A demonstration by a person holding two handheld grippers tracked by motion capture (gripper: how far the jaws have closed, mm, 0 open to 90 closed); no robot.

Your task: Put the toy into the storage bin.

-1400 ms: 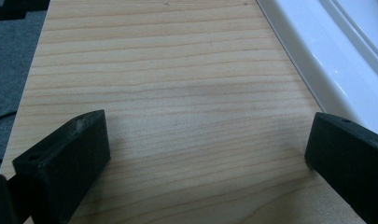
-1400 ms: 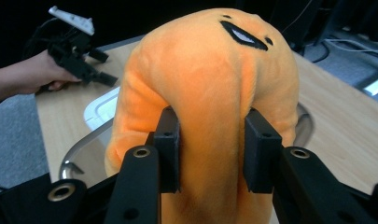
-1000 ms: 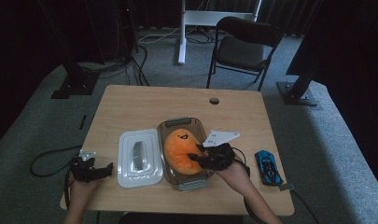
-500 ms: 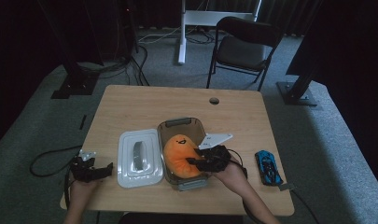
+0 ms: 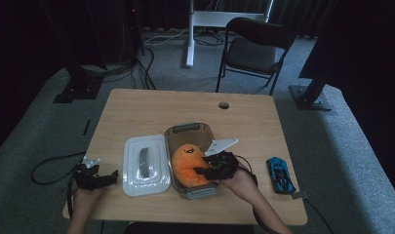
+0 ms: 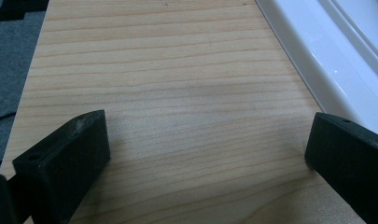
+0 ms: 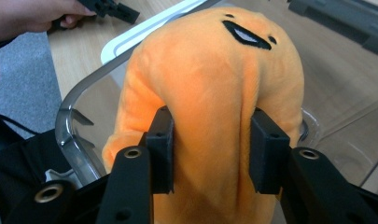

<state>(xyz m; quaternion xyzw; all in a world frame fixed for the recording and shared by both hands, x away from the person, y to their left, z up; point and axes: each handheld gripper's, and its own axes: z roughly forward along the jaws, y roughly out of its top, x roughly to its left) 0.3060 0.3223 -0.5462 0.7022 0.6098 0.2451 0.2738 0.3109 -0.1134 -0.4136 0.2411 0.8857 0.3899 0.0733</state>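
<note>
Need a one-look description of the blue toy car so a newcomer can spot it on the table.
Start at the wooden table and go to the clear container with the orange plush toy in it. The blue toy car lies on bare wood near the table's right edge, past the right gripper. It is the one blue thing there, small and alone.

Wooden table at centre frame; round cable hole near far edge. Blue toy car at lower right, on the tabletop near the right edge. Dark folding chair at upper centre-right on grey carpet; white stand base just left of it. Black cables at upper left.
</note>
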